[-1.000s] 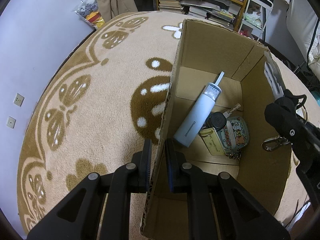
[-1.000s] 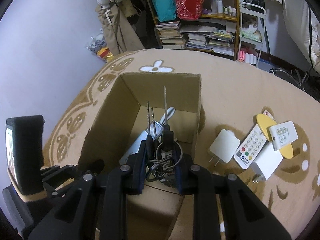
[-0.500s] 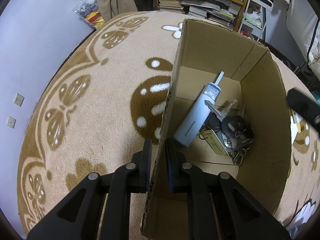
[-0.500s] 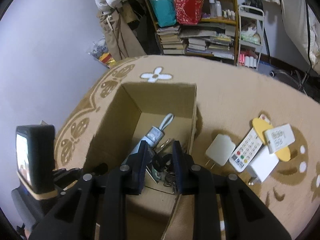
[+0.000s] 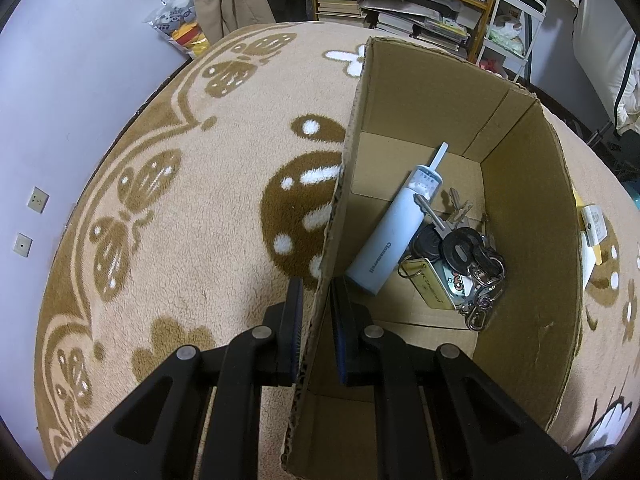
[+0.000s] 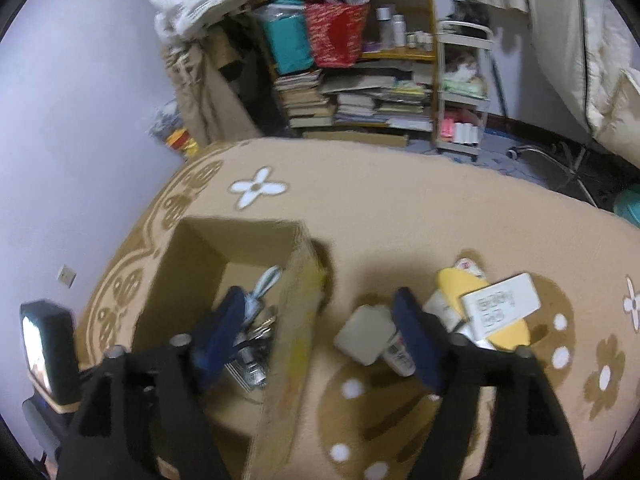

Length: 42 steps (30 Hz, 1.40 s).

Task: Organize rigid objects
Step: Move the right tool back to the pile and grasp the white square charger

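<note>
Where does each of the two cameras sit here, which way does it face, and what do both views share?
Left wrist: rides the left gripper, looking forward and down into the cardboard box; its own fingers straddle the box's near wall, with a light blue bottle and bunch of keys beyond.
Right wrist: rides the right gripper, higher, blurred, facing the bookshelf; its open fingers frame the box's right wall, with a white charger on the rug.
Shared: box, bottle, keys, rug, bookshelf.
</note>
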Each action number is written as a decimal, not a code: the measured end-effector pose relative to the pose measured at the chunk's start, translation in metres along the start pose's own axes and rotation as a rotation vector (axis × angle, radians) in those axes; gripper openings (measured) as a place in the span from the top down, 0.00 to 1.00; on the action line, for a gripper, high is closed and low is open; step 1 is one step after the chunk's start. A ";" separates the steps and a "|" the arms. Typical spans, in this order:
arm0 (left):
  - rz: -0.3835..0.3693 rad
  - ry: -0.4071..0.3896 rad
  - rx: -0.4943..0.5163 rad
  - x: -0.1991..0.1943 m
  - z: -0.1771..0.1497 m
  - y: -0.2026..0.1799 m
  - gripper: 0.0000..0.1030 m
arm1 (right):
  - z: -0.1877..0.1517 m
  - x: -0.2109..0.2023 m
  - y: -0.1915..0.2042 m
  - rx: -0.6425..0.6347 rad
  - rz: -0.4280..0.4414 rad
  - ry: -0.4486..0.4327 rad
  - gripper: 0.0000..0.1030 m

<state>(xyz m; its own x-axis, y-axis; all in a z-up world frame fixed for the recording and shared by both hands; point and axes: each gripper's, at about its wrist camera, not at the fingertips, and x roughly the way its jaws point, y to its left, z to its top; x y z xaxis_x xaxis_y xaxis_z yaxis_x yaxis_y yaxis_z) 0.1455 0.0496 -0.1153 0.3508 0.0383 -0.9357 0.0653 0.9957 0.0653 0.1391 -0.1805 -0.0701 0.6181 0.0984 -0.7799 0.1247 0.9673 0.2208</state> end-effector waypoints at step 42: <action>-0.004 0.007 0.008 0.005 0.002 0.000 0.88 | -0.034 0.107 -0.020 -0.208 0.010 0.176 0.37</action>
<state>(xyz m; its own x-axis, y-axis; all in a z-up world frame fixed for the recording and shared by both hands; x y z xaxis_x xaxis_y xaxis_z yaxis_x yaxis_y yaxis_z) 0.1497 0.0494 -0.1194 0.3439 0.0349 -0.9384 0.0738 0.9952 0.0640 0.1760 -0.1809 -0.1777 0.4719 0.1300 -0.8720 -0.0540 0.9915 0.1186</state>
